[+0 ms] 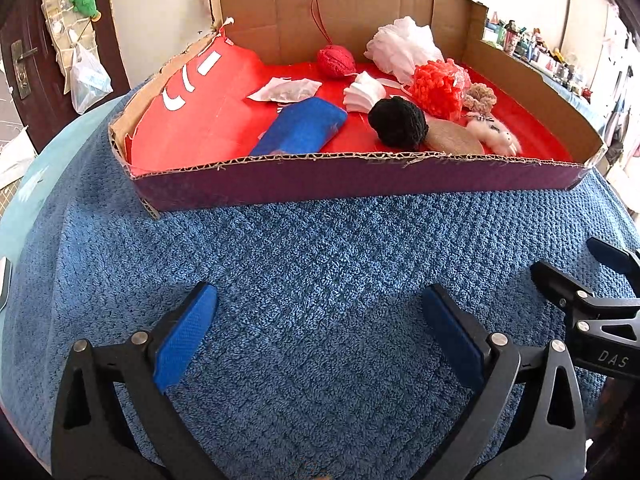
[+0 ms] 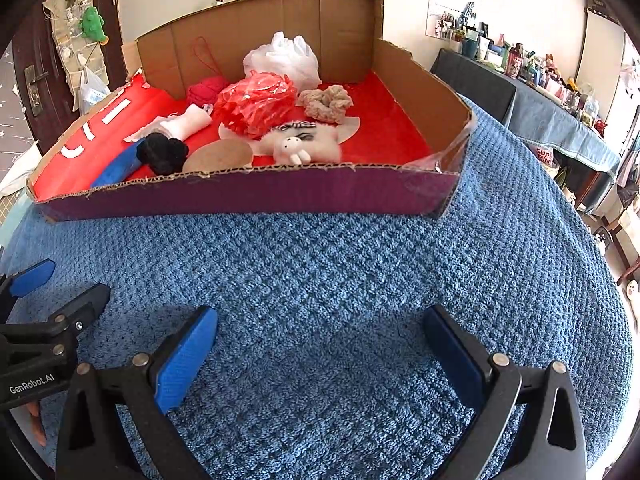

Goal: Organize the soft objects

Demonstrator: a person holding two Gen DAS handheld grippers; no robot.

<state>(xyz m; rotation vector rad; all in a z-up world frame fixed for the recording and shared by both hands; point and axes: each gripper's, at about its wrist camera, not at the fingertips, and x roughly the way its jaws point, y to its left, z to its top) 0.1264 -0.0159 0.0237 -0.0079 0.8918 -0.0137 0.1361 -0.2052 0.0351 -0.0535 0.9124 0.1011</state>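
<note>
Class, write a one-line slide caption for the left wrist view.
Open left gripper hovers over a blue knitted towel, facing a red-lined cardboard tray of soft items, including a black yarn ball.

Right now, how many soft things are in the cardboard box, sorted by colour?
Red: 2, yarn ball and pom-pom bundle
White: 4, mesh puff, folded cloth, flat pouch, plush bunny
Blue: 1, cloth roll
Black: 1, knit ball
Beige: 2, scrunchie, round pad
Total: 10
</note>
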